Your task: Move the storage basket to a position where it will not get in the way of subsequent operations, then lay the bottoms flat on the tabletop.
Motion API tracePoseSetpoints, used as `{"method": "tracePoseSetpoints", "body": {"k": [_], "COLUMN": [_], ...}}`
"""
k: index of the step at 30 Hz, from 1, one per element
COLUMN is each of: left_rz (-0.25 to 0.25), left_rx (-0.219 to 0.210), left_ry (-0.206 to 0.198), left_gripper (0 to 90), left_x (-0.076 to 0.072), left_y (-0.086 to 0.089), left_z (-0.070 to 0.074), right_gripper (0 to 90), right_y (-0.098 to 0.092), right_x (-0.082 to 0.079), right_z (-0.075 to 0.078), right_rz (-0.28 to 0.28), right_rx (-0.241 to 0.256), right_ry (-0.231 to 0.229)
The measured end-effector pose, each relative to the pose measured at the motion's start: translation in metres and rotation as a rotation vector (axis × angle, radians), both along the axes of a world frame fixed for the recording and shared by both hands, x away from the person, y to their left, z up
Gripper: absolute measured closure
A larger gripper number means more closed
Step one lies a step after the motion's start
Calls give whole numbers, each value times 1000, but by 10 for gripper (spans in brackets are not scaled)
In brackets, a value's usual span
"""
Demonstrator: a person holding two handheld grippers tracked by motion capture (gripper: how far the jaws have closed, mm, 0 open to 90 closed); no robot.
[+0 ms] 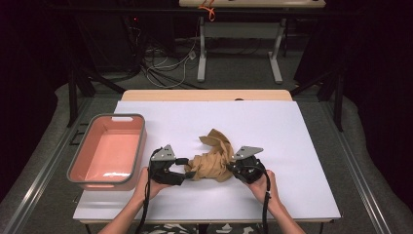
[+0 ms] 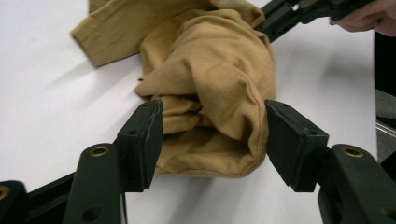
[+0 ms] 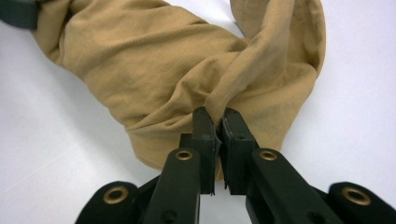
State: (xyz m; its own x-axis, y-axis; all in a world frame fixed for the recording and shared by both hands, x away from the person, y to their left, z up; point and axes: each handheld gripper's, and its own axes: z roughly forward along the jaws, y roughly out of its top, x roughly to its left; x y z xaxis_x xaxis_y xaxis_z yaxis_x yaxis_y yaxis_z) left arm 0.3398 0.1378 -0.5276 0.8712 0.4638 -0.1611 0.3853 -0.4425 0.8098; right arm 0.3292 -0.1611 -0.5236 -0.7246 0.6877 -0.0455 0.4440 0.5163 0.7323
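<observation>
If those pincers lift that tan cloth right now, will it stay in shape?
Probably not. The tan cloth lies crumpled in soft folds, so it should droop and unfurl. It looks thin, likely light. The right tool pinches just one fold, so the rest would dangle.

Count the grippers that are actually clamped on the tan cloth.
1: the right gripper pinches a fold of the tan cloth. The left gripper is open around the cloth's other end.

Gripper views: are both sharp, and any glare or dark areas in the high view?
Left gripper view: tan cloth sharp, jaws near the lens soft. Right gripper view: crisp weave, soft shadows. High view: white table bright, no glare; surroundings nearly black.
</observation>
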Motion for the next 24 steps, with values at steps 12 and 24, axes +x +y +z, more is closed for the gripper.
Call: {"method": "tracePoseSetpoints", "body": {"k": [12,24], "left_rz": [17,45], "left_rx": [10,8], "left_ry": [-9,6], "left_gripper": [296,261], "left_x": [3,6], "left_y": [3,7], "left_z": [-1,-1], "right_gripper": [858,861], "right_y": [-3,-6], "right_x": [1,1], "right_z": [0,-4], "right_rz": [6,-19], "right_rx": [-19,-67], "right_ry": [0,19]}}
